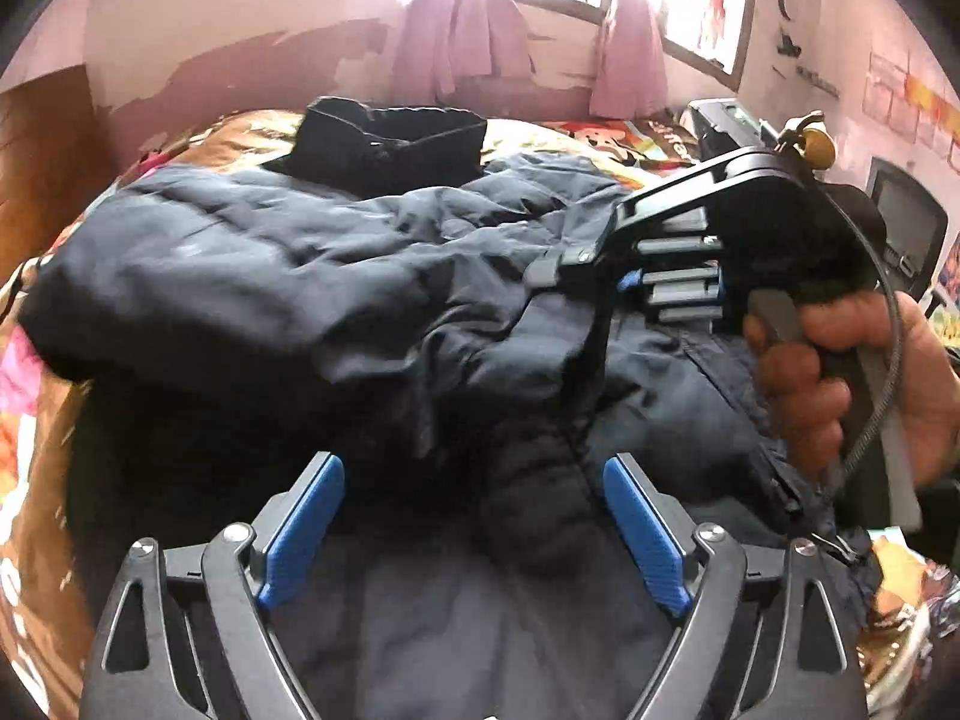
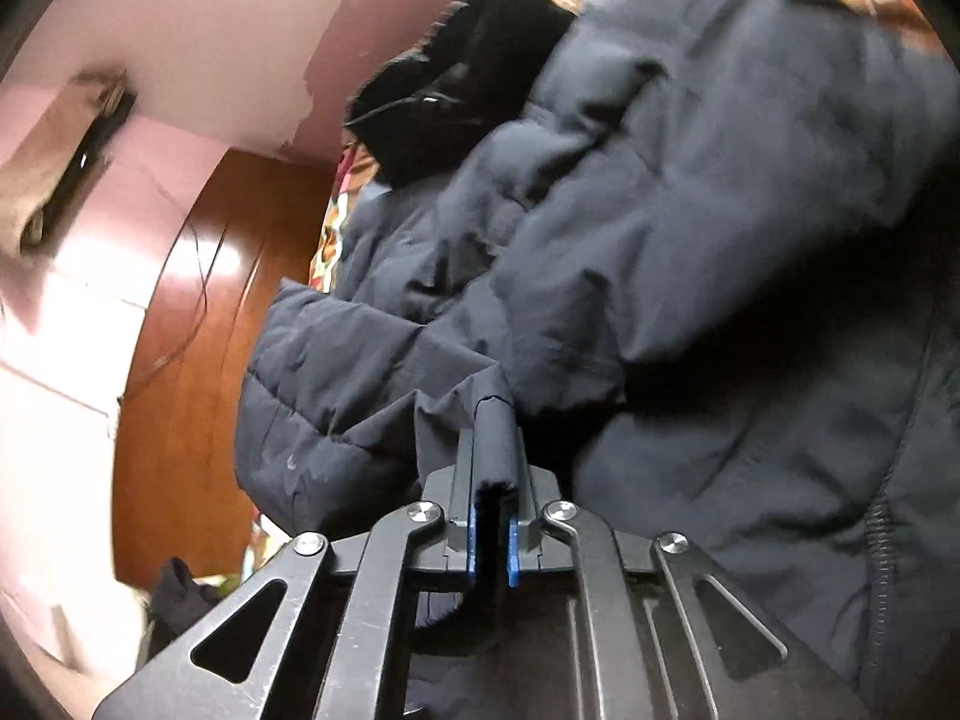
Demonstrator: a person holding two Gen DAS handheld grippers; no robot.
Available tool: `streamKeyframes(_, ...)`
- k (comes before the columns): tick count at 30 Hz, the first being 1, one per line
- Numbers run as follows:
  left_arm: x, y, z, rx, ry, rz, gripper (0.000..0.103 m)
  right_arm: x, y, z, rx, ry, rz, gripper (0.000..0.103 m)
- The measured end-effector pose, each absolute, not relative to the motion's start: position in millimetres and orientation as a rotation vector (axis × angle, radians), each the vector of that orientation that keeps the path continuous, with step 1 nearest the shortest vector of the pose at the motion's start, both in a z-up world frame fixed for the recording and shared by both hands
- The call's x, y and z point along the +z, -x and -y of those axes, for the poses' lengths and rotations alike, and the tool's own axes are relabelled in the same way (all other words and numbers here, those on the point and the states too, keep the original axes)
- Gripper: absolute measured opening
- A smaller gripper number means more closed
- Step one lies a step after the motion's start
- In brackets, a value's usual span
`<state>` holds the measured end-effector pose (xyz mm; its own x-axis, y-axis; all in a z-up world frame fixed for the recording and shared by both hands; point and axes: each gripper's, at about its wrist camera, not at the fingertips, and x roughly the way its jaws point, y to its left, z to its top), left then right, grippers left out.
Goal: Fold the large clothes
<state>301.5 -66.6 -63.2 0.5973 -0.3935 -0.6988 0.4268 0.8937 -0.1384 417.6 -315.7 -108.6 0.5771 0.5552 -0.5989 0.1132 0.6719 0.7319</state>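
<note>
A dark navy puffer jacket (image 1: 288,276) lies spread on a bed, its black collar (image 1: 390,138) at the far side. My left gripper (image 1: 474,480) is open, its blue pads apart just above the jacket's near middle, holding nothing. My right gripper (image 1: 543,273) shows in the left wrist view at the right, held by a hand and pinching a fold of the jacket. In the right wrist view my right gripper (image 2: 495,420) is shut on a fold of the jacket (image 2: 690,240), with fabric sticking up between its fingers.
A colourful patterned bedspread (image 1: 606,135) covers the bed. A wooden headboard (image 2: 198,312) and pink wall stand at the left. Pink curtains (image 1: 462,30) hang under a bright window behind. A dark monitor (image 1: 906,216) stands at the right.
</note>
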Motion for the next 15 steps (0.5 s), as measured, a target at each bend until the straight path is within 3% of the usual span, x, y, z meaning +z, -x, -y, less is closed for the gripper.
streamKeyframes(8, -30, -291, -7, -0.24, 0.012, -0.777, 0.087, 1, -399, 339, 0.224, -0.439, -0.779, 0.006)
streamKeyframes(15, -25, -309, -51, -0.092, 0.082, -0.818, 0.087, 27, -411, 379, 0.063, -0.257, -0.757, 0.006)
